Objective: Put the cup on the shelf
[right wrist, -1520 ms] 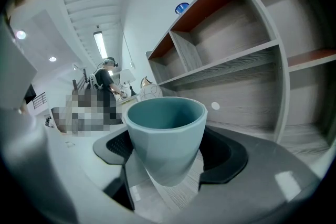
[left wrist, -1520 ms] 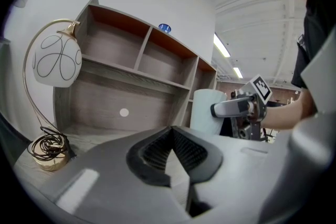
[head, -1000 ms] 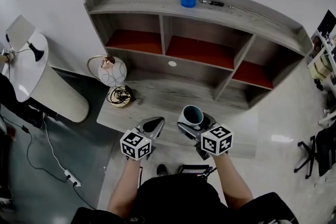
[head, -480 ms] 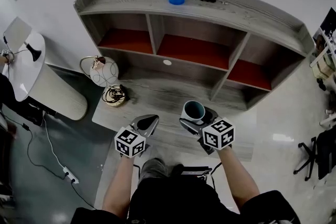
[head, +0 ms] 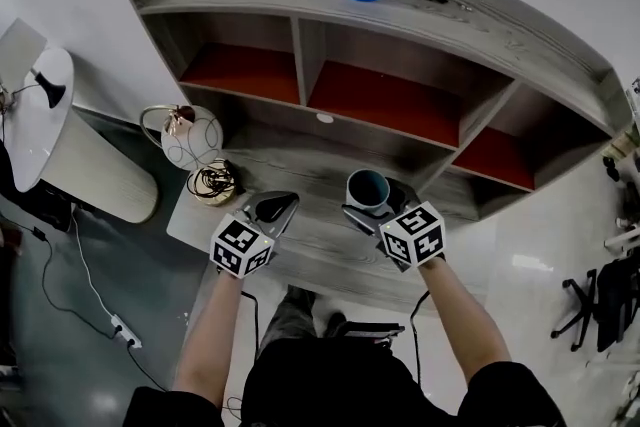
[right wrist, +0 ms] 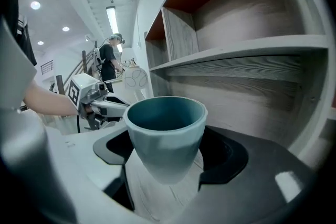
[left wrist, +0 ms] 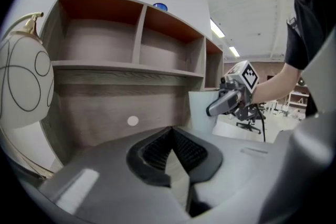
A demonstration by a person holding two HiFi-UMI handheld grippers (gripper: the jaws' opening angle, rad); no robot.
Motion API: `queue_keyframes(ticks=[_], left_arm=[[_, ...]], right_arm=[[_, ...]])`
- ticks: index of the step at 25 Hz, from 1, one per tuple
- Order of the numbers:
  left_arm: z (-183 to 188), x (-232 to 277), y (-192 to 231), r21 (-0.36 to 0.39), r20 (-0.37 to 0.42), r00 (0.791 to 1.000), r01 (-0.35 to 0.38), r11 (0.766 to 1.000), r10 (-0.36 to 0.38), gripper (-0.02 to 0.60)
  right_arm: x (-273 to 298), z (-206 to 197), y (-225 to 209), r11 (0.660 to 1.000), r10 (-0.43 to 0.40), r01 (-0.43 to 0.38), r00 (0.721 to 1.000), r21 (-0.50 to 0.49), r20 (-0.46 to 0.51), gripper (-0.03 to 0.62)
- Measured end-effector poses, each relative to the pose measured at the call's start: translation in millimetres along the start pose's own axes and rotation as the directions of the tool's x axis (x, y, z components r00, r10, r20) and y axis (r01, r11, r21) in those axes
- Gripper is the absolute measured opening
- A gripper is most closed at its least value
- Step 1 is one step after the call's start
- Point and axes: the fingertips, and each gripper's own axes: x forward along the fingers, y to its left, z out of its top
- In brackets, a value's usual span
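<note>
The teal cup (right wrist: pixel 165 134) is faceted, tapered, upright and empty.

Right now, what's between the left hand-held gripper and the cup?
Nothing. In the head view, only bare grey wood desk separates the left hand-held gripper from the teal cup, which the right hand-held gripper holds.

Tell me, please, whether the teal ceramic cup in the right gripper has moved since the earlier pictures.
Yes. The teal cup, in the right gripper, has come closer to the grey wooden shelf.
</note>
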Motion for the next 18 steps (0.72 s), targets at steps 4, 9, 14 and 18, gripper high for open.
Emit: queue_keyframes(ticks=[4,9,14,18], left_arm=[[-6,13,32,-0.014,0.021,0.998,-0.054,0.998,0.055,0.0],[-18,27,52,-0.02,0.03,0.995,-0.092,0.996,0.092,0.0],[-32,49,72,-0.039,0.045,0.993,-0.11,0.993,0.112,0.0],[-45,65,86,-0.06,0.046,0.991,-0.122,0.991,0.125,0.0]], right_arm=[[35,4,-15,0.999,-0.032,0.033,0.999,-0.011,0.019,0.387],[73,1,-27,0.998,-0.066,0.065,0.997,0.024,0.041,0.387],[110,-10,-41,0.996,-0.084,0.082,0.996,0.042,0.038,0.387],[134,-19,-51,0.994,-0.102,0.101,0.994,0.04,0.041,0.387]])
